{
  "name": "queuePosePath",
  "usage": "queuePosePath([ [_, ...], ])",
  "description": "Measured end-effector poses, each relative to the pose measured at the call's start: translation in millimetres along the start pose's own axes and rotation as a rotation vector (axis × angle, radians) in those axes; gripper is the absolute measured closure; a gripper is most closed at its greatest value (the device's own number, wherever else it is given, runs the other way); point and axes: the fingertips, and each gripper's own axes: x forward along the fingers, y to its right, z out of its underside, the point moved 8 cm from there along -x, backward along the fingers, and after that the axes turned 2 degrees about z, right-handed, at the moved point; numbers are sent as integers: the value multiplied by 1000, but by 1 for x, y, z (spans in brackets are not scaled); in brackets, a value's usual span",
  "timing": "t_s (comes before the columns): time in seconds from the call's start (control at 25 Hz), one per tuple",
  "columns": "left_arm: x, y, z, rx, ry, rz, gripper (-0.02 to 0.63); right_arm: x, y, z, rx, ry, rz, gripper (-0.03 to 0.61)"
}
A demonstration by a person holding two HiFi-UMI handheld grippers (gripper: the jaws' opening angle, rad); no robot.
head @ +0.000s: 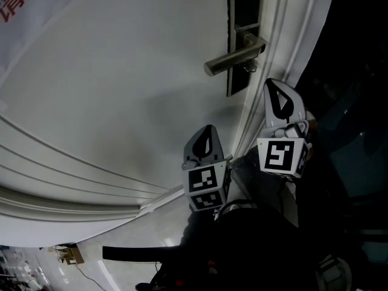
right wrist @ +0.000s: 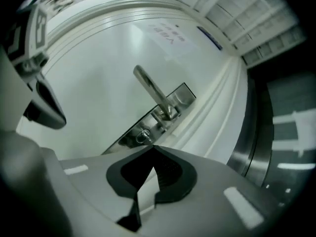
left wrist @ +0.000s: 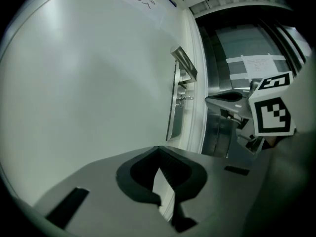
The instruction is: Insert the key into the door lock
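Left gripper (left wrist: 158,148) and right gripper (right wrist: 154,146) are riding with jaws together, empty. The key (right wrist: 142,135) — small, stiff, slick — seems to be sitting in the door lock (right wrist: 126,138) just beyond the right jaws, flat bow offering the grip.

We look down on a white door (head: 121,90) with a metal lever handle (head: 233,59) on a dark lock plate (head: 242,17). Below the handle, the left gripper (head: 207,139) hangs over the door face. The right gripper (head: 281,100) sits by the moulded edge, nearer the handle.
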Motion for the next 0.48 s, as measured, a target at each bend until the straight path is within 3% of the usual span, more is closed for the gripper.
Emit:
queuePosePath([
  [0.12, -1, 4, 2, 1, -3, -1, 612, -10, -8, 8, 270, 12, -36, 577],
  [0.24, -2, 6, 4, 6, -8, -6, 612, -18, -15, 17, 440, 7, -65, 577],
  [0.36, -2, 5, 4, 12, -8, -13, 612, -22, -20, 23, 522, 0, -97, 578],
  [0.48, -2, 5, 3, 15, -7, -19, 612, -24, -25, 28, 534, -18, -117, 578],
])
